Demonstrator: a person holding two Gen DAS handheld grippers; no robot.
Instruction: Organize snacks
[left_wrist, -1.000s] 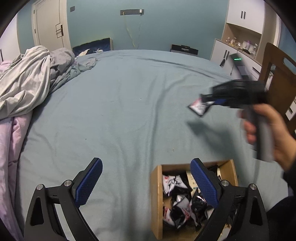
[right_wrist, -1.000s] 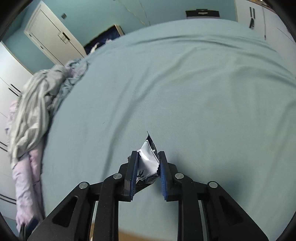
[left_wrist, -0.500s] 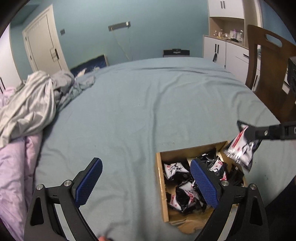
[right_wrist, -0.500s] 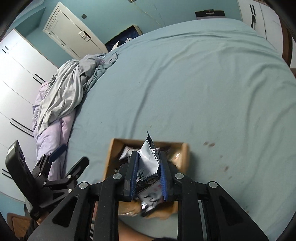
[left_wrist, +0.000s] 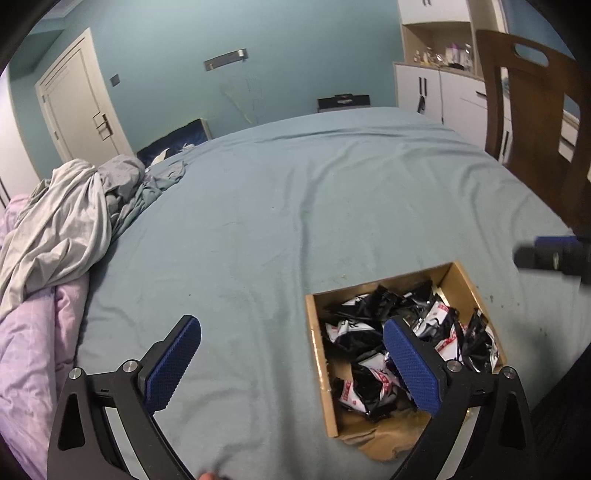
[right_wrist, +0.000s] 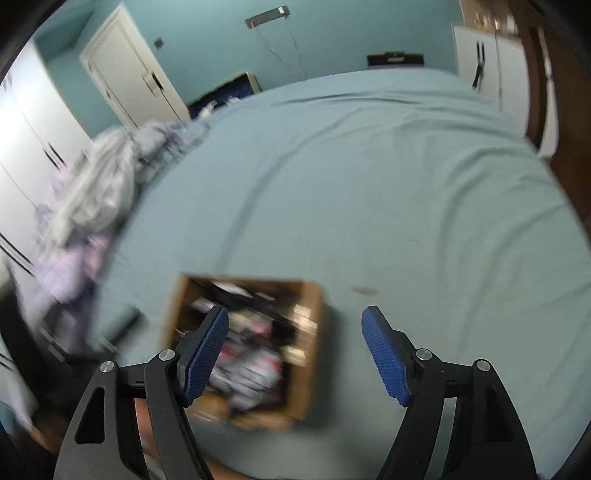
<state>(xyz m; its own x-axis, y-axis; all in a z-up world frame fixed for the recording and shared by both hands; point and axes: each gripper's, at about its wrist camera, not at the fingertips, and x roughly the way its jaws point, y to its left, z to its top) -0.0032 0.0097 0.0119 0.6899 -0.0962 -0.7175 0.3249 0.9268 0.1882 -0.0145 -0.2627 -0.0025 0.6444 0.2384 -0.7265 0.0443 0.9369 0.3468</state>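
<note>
Teal bedsheet (left_wrist: 295, 206) covers the bed, and the cardboard box (left_wrist: 317, 354) sits near its front edge so both claws reach it. Snack packets (left_wrist: 373, 332) lie heaped inside. Left claw (left_wrist: 291, 363) and right claw (right_wrist: 295, 350) both gape wide, empty, over the box.

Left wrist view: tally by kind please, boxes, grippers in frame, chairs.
Cardboard box of snack packets: 1
Grippers: 2, left gripper open, right gripper at the right edge
Wooden chair: 1
Total: 4
</note>
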